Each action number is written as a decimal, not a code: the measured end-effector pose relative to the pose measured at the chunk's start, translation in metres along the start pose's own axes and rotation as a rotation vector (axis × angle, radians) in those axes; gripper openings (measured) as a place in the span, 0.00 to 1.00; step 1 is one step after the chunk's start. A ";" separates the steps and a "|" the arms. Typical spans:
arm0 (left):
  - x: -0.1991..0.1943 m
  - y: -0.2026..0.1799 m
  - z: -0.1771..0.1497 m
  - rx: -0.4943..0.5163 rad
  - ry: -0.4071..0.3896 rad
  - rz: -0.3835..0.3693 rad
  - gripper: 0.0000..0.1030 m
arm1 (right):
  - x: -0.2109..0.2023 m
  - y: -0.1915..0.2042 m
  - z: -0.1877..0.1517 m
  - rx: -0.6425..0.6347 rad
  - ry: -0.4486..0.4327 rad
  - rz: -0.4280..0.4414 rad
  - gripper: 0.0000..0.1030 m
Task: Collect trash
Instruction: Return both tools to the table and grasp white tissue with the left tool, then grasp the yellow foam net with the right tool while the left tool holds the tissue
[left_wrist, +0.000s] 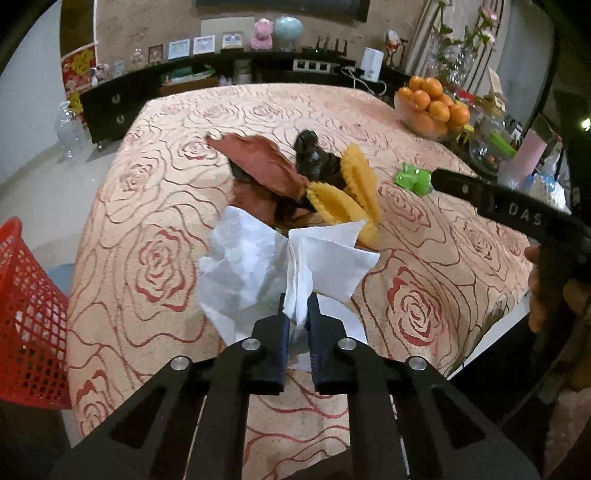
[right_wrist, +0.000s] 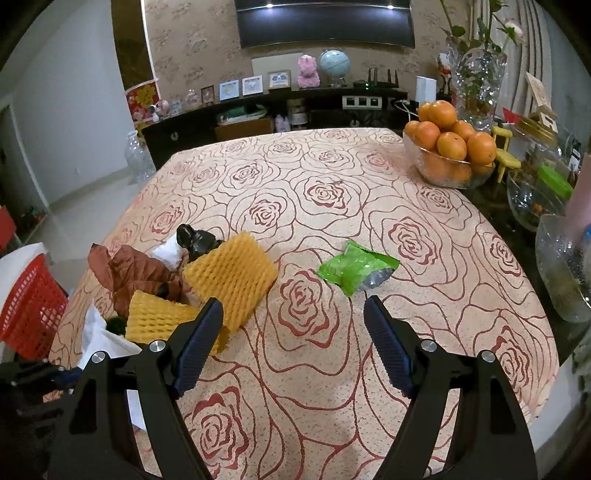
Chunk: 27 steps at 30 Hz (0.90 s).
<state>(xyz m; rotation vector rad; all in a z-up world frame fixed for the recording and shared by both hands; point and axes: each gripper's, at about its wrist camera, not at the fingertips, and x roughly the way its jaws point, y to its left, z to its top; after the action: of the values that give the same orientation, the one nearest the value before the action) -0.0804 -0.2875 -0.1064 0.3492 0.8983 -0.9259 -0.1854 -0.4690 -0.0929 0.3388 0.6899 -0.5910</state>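
On the rose-patterned tablecloth, your left gripper pinches crumpled white tissue; your right gripper gapes empty.

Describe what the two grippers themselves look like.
Both the left gripper and right gripper are matte black linkage frames with round silver pins and dark blue ribbed finger pads. White "DAS" lettering marks the right one's side. No cables show.

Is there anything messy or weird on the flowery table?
Yes. Trash sits in a heap: brown paper, yellow foam nets and a black bag. A torn green wrapper lies apart. The left claw pinches a white tissue.
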 end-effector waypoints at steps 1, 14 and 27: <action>-0.004 0.003 0.000 -0.008 -0.007 -0.001 0.08 | 0.000 0.001 0.000 -0.001 0.000 0.003 0.74; -0.079 0.061 0.010 -0.131 -0.173 0.103 0.07 | 0.002 0.014 -0.002 -0.012 0.015 0.113 0.74; -0.103 0.092 0.005 -0.182 -0.225 0.176 0.07 | 0.011 0.053 -0.010 -0.117 0.050 0.200 0.77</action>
<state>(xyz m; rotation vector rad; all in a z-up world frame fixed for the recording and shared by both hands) -0.0329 -0.1819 -0.0315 0.1607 0.7262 -0.6998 -0.1513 -0.4273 -0.1019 0.3097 0.7258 -0.3515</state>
